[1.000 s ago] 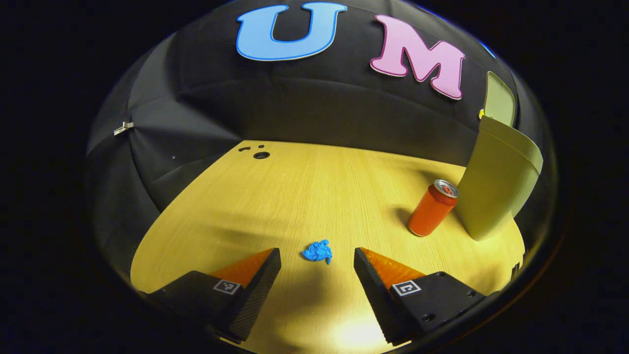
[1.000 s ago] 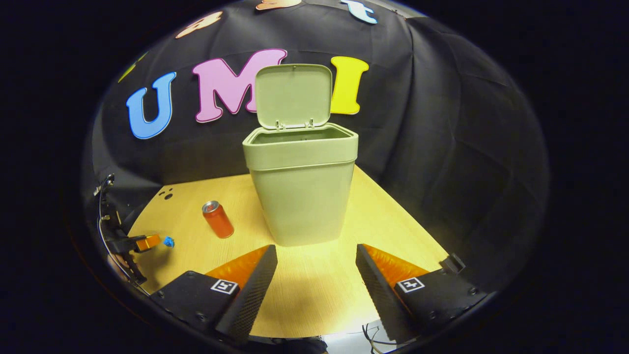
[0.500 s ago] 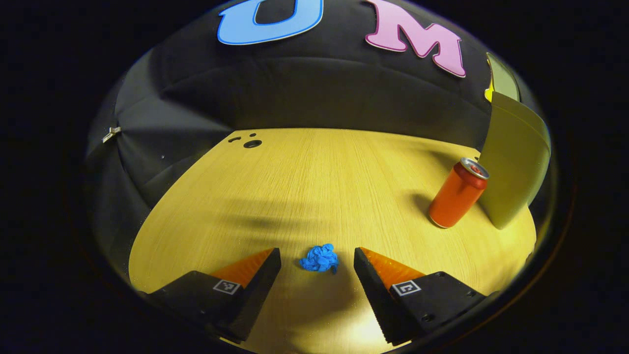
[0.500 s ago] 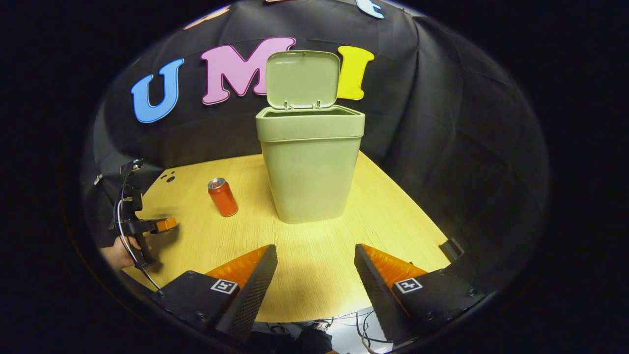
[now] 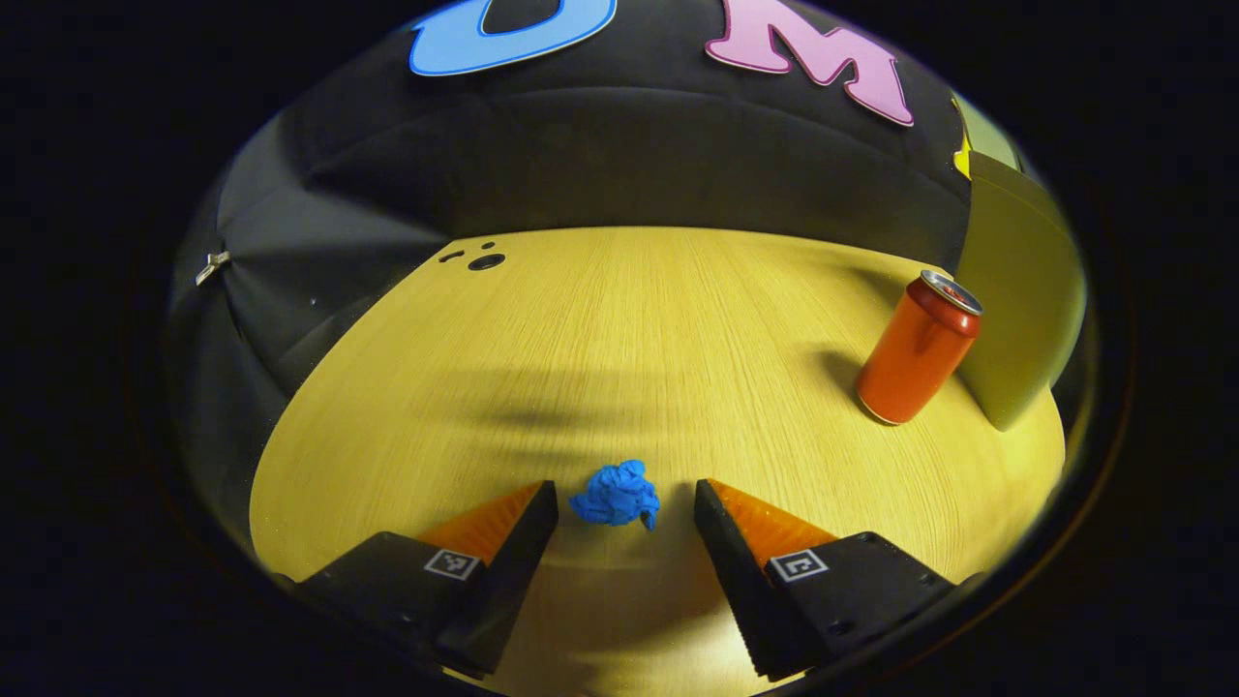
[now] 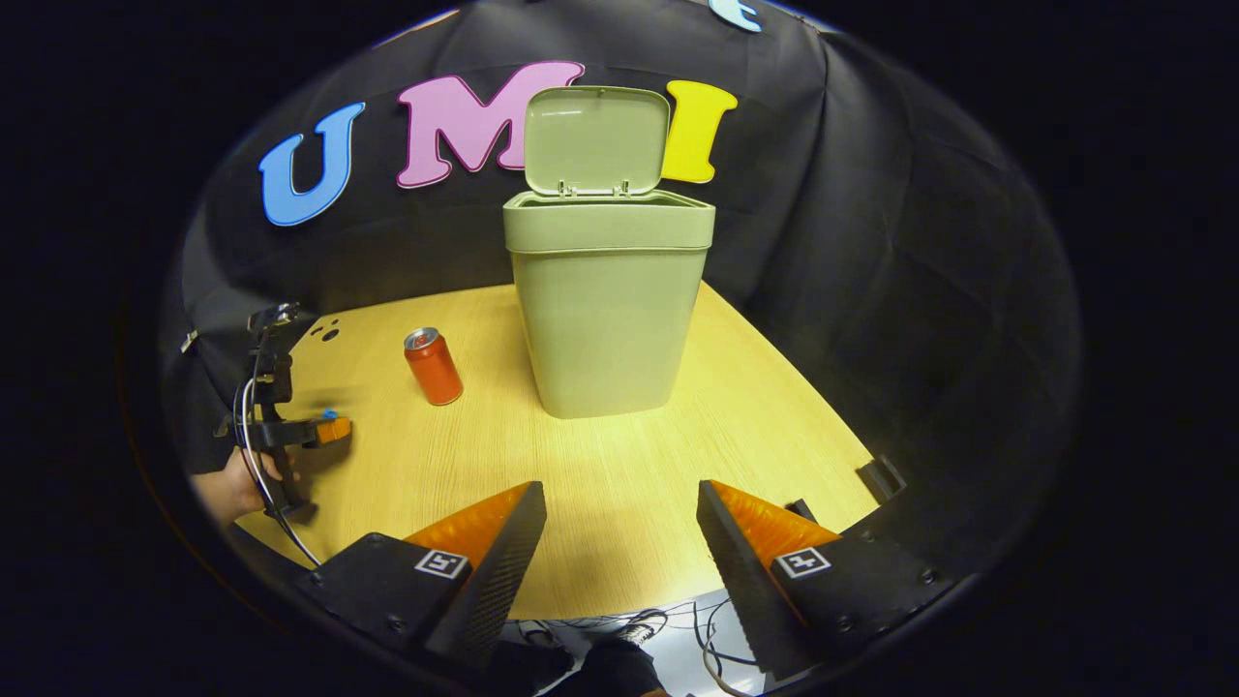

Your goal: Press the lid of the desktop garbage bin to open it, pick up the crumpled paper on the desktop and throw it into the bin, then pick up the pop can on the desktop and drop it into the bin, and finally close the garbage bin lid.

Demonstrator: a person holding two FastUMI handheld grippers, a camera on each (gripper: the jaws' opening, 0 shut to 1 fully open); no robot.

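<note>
A small blue crumpled paper (image 5: pixel 616 496) lies on the wooden table, between the tips of my open left gripper (image 5: pixel 624 503), touching neither finger. The orange pop can (image 5: pixel 917 350) stands upright at the right, beside the pale green bin (image 5: pixel 1021 290). In the right gripper view the bin (image 6: pixel 607 310) stands mid-table with its lid (image 6: pixel 595 140) up, the can (image 6: pixel 433 366) to its left. Far left there, the left gripper (image 6: pixel 329 427) is held by a hand, the blue paper (image 6: pixel 331 415) just showing at its tip. My right gripper (image 6: pixel 619 508) hangs open over the table's near edge, holding nothing.
The wooden table (image 5: pixel 629 339) has small round holes (image 5: pixel 484 260) at its far left corner. Black cloth walls close in behind and to both sides. Cables (image 6: pixel 629 634) hang below the near table edge. A dark clip (image 6: pixel 881 476) sits on the right edge.
My left gripper has moved forward, so the blue paper now sits between its fingertips. My right gripper has drawn back and away from the bin.
</note>
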